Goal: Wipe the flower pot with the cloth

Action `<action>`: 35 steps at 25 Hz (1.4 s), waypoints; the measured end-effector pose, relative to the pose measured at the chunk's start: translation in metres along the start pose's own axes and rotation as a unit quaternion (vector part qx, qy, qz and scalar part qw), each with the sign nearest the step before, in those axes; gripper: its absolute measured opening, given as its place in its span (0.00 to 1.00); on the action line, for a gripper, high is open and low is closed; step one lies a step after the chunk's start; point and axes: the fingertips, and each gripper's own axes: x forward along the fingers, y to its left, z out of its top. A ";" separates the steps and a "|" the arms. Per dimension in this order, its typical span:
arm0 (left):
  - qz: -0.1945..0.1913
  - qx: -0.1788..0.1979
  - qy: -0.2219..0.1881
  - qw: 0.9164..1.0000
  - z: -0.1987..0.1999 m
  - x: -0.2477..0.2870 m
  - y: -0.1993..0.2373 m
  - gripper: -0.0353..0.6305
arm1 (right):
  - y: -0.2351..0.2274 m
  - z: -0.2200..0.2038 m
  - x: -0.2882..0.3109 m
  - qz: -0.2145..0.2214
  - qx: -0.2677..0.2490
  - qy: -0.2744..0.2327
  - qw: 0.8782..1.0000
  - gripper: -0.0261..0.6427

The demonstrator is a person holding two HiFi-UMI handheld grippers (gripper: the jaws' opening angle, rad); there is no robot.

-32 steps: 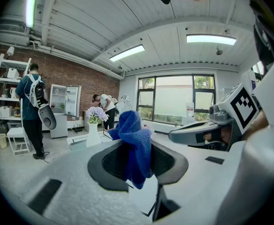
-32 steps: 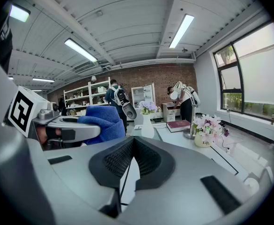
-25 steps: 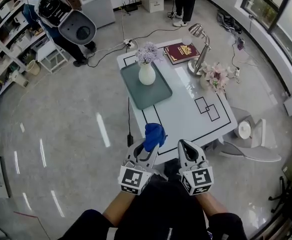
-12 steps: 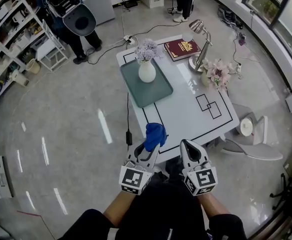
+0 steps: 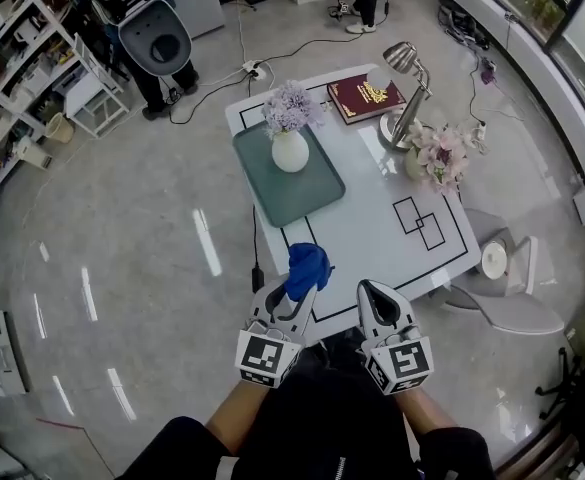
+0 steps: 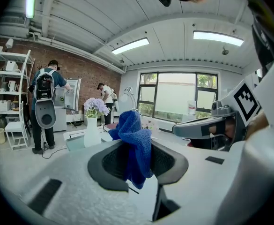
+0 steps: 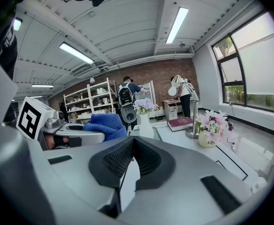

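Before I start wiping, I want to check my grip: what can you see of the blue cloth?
The cloth is deep blue, thick and fuzzy like terry, bunched into a crumpled wad. The left tool is shut on its lower part; the rest stands up past the jaws. It is held at the near edge of the white table, well short of the vase.

The cloth (image 5: 307, 268) is deep blue. The flower pot (image 5: 290, 154) is white under lilac blooms (image 5: 291, 108), on a grey-green tray (image 5: 312, 193). The counter (image 5: 372, 223) is white with black outlined rectangles. The book (image 5: 370, 98) is dark red with gold.
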 end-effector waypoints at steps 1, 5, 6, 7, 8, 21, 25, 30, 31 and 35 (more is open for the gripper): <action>0.001 0.003 0.000 1.000 0.004 0.006 0.004 0.21 | -0.003 0.003 0.008 0.004 0.001 0.001 1.000 0.05; 0.015 0.002 0.004 1.000 0.013 0.025 0.024 0.21 | -0.010 0.013 0.039 0.027 0.004 0.003 1.000 0.05; 0.018 0.002 0.003 1.000 0.015 0.031 0.029 0.21 | -0.013 0.015 0.048 0.032 0.004 0.003 0.999 0.05; 0.022 0.002 0.002 1.000 0.017 0.037 0.034 0.21 | -0.016 0.018 0.056 0.037 0.005 0.003 0.999 0.05; 0.027 0.000 0.003 1.000 0.019 0.042 0.040 0.21 | -0.019 0.021 0.064 0.043 0.007 0.003 0.999 0.05; 0.073 -0.052 0.016 0.996 0.014 0.083 0.117 0.21 | -0.041 0.033 0.127 0.056 0.025 0.028 0.998 0.05; 0.069 -0.043 0.023 0.996 0.008 0.096 0.146 0.21 | -0.043 0.035 0.146 0.042 0.028 0.032 0.998 0.05; 0.076 -0.040 0.024 0.996 -0.001 0.117 0.195 0.21 | -0.044 0.038 0.171 0.026 0.025 0.036 0.999 0.05; 0.081 -0.042 0.021 0.996 -0.002 0.122 0.205 0.21 | -0.045 0.038 0.175 0.024 0.024 0.038 0.999 0.05; 0.096 -0.035 0.013 0.995 0.001 0.144 0.248 0.21 | -0.047 0.038 0.190 0.018 0.020 0.047 0.999 0.05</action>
